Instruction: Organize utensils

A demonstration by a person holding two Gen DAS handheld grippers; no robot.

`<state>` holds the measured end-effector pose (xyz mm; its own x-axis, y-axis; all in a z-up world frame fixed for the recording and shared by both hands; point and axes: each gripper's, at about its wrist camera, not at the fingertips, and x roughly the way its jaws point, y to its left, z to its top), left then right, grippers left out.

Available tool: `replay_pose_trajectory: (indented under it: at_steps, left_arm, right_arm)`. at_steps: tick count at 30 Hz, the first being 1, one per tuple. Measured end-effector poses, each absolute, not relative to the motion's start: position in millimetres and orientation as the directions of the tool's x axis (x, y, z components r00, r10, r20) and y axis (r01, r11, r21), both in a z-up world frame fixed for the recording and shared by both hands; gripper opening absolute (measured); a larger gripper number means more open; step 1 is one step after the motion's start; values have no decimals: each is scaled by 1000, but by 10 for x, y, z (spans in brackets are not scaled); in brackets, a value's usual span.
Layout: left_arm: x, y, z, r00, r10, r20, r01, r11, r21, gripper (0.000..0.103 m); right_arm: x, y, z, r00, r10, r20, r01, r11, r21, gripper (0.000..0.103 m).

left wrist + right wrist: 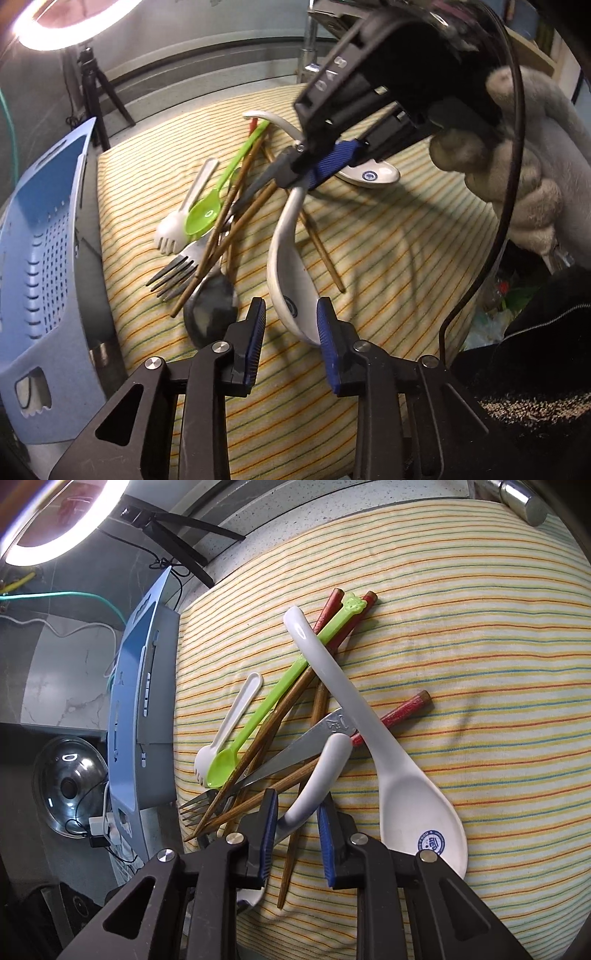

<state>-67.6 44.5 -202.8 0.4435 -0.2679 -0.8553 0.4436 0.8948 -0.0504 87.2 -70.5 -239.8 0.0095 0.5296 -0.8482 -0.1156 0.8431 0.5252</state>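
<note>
A pile of utensils lies on a striped cloth (388, 236): a green plastic spoon (201, 216), a small white spork (171, 229), a metal fork (177, 271), a metal spoon (210, 314), several wooden chopsticks (218, 254) and two white ceramic spoons. My left gripper (290, 321) is open, its jaws on either side of the near ceramic spoon's bowl (291, 280). My right gripper (297, 823) is open around that spoon's handle (317, 779); it also shows in the left wrist view (306, 173). The second ceramic spoon (402, 775) lies to the right.
A blue perforated plastic basket (40, 258) stands at the cloth's left edge, also in the right wrist view (140, 709). A ring light (66, 22) on a tripod stands behind. A gloved hand (517, 155) holds the right gripper. A glass pot lid (70, 782) lies beyond the basket.
</note>
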Motion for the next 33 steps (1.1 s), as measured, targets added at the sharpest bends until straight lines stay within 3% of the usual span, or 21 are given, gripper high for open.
replay_pose_trajectory:
  at_steps: [2,4,5,14,17,23,33]
  left_arm:
    - [-675,407,-2021,446,-257,-857,456,889,-30,33]
    - [-702,385,-1987,461,-241,-854,453,892,-7,58]
    - [-737,373,-1953,473,-233,-850,449,893,4,58]
    - [-889,178,-1967,567,-139,-812,517,827,220,58]
    - [-884,155,-2014,573,-107,-813,520,814,259,51]
    - [-835,257,-1978,534,-159,-831,482,864,144,40]
    - [-712,339,-2001,512,-205,-834,471,879,74,40]
  right_arm:
    - [874,-689,-2394,11,527,-850,-122,844,521,19]
    - [880,-684,-2391,14,522,-853,-124,848,516,19]
    - [880,-687,-2393,14,522,-853,-123,847,516,19]
    - [881,-644,-2393,6,524,-852,-128,845,519,19]
    - [874,-619,-2392,2,524,-852,-140,844,518,19]
    - [864,-604,-2393,6,526,-851,-149,842,519,18]
    - [863,-615,-2403,-44,570,-820,-121,812,571,20]
